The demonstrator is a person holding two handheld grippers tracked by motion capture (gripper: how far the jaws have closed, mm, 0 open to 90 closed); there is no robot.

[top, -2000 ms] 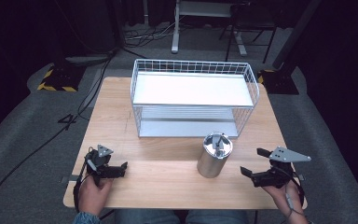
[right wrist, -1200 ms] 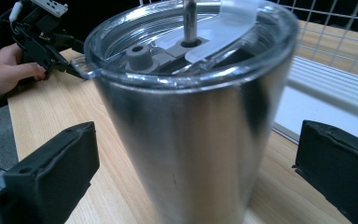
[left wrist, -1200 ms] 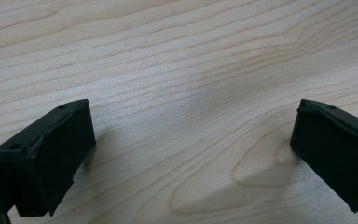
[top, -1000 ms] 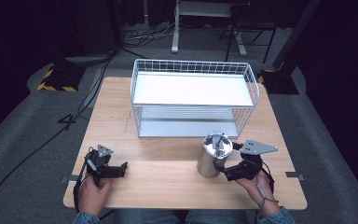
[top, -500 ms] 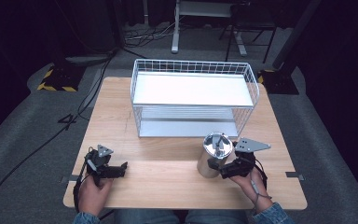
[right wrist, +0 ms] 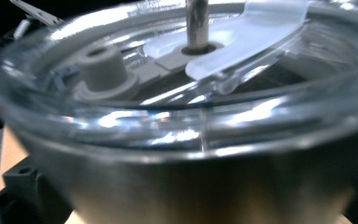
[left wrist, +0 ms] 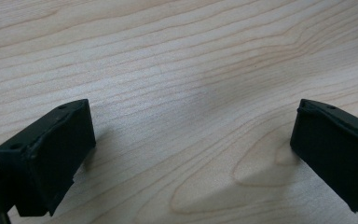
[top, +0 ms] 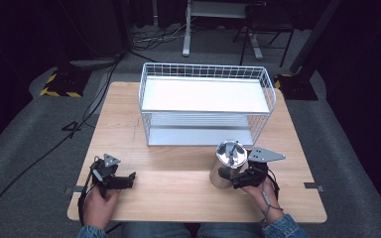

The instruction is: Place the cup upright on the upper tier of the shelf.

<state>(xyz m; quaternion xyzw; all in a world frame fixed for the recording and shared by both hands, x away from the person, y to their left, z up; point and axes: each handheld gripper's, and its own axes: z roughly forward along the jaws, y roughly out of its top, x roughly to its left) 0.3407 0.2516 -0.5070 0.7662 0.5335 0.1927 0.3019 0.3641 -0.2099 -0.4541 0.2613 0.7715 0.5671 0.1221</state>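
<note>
**Right gripper closes in on the steel tumbler**

Moving in from the table's right edge over the last two seconds, the right gripper (top: 226, 177) now sits against the steel tumbler (top: 226, 165), which has kept its place. The tumbler stands upright on the wooden table (top: 178, 198), toward the near right, just in front of the white wire basket (top: 206, 106) and apart from it.

From the high view the tumbler is a short metal cylinder with a clear lid and a thin straw-like stem rising from it. The black jaws reach its lower right flank, with the grey three-cornered plate (top: 265, 155) just right of the lid. That view does not settle whether the jaws flank the body or merely touch it.

The right gripper view is pressed up to the tumbler (right wrist: 191, 177): brushed metal wall below, clear lid (right wrist: 177, 98) above, with a grey plug, a frosted slider tab and the stem through the middle. One black jaw tip peeks out at the lower left, beside the wall. The other jaw is hidden, so I cannot tell whether this gripper has clamped.

The left gripper (top: 124, 181) has stayed at the near left of the table, well apart from the tumbler, held low in the person's hand. The left gripper view looks straight down on bare wood grain (left wrist: 177, 93), its two jaws spread wide with nothing between them.
</note>
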